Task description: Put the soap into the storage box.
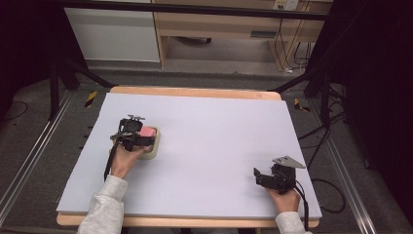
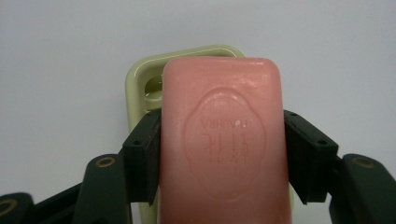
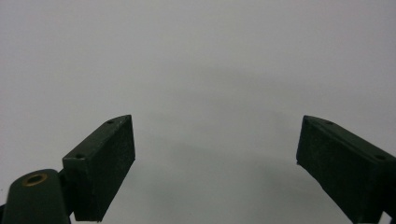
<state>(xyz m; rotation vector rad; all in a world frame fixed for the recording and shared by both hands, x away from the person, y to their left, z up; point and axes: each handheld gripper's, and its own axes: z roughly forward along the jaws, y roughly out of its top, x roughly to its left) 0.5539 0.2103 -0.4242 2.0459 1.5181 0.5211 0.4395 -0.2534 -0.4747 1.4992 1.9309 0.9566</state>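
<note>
Left gripper view: the left gripper [image 2: 222, 154] pinches a pink soap [image 2: 222, 140] over a pale dish [image 2: 140, 79]. The right gripper [image 3: 215, 158] rests spread, well apart.

pink soap bar [image 2: 223, 140], pale green dish [image 2: 140, 84], lilac-grey table [image 1: 219, 126].

High view over whole table [image 1: 204, 126], tool views close — sharing its surface.

A pink soap bar [image 2: 222, 140], rounded and stamped with an oval crest, sits flat between the jaws. Right beneath it lies a pale green soap dish [image 2: 140, 79], on the table's left side.
</note>
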